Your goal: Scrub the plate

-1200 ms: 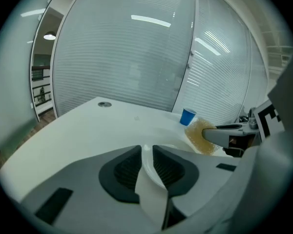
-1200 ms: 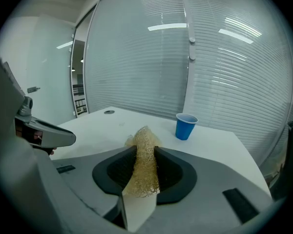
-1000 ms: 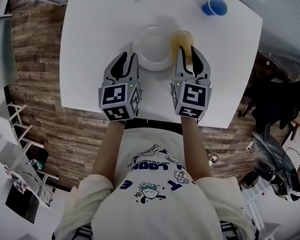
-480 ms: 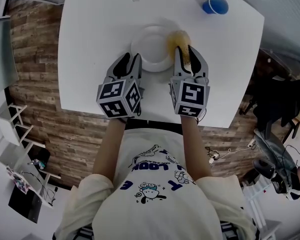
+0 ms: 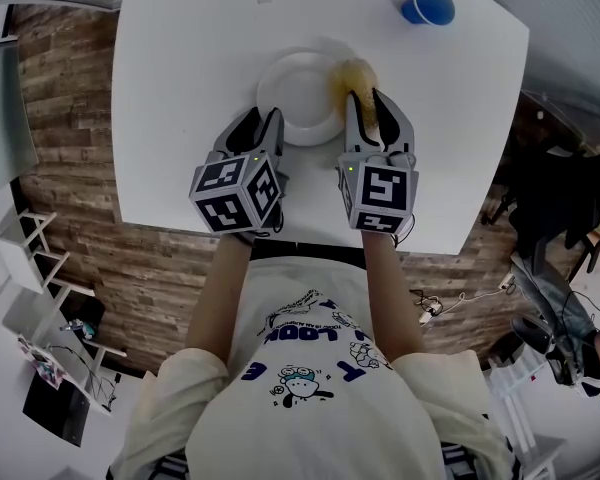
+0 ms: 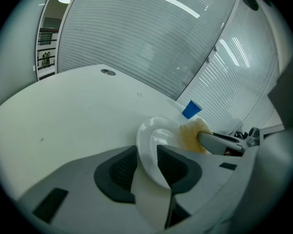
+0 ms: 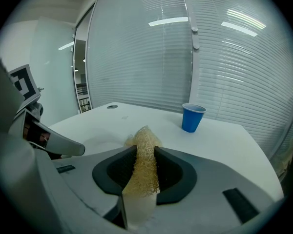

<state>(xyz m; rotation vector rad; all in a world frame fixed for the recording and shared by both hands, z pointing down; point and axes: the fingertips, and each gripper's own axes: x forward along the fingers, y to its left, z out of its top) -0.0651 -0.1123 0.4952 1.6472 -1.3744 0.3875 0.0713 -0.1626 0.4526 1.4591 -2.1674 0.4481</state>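
Note:
A white plate [image 5: 298,96] lies on the white table [image 5: 180,78]. My left gripper [image 5: 262,120] is at the plate's near left edge. In the left gripper view the plate's rim [image 6: 154,136] runs into the gap between that gripper's [image 6: 145,153] jaws. Those jaws have just opened wider and do not press on the rim. My right gripper [image 5: 368,100] is shut on a tan fibrous scrubber [image 5: 358,74], which rests on the plate's right edge. The right gripper view shows the scrubber [image 7: 144,152] squeezed between both pads.
A blue cup [image 5: 428,6] stands at the table's far right, also visible as the blue cup [image 7: 192,117] ahead of the right gripper. A round hole [image 6: 107,71] is set in the far left of the tabletop. The table's near edge runs just below both grippers.
The left gripper has rolled a little and edged down toward the plate's rim, its jaws standing wider. The right gripper and scrubber keep their place on the plate's right edge.

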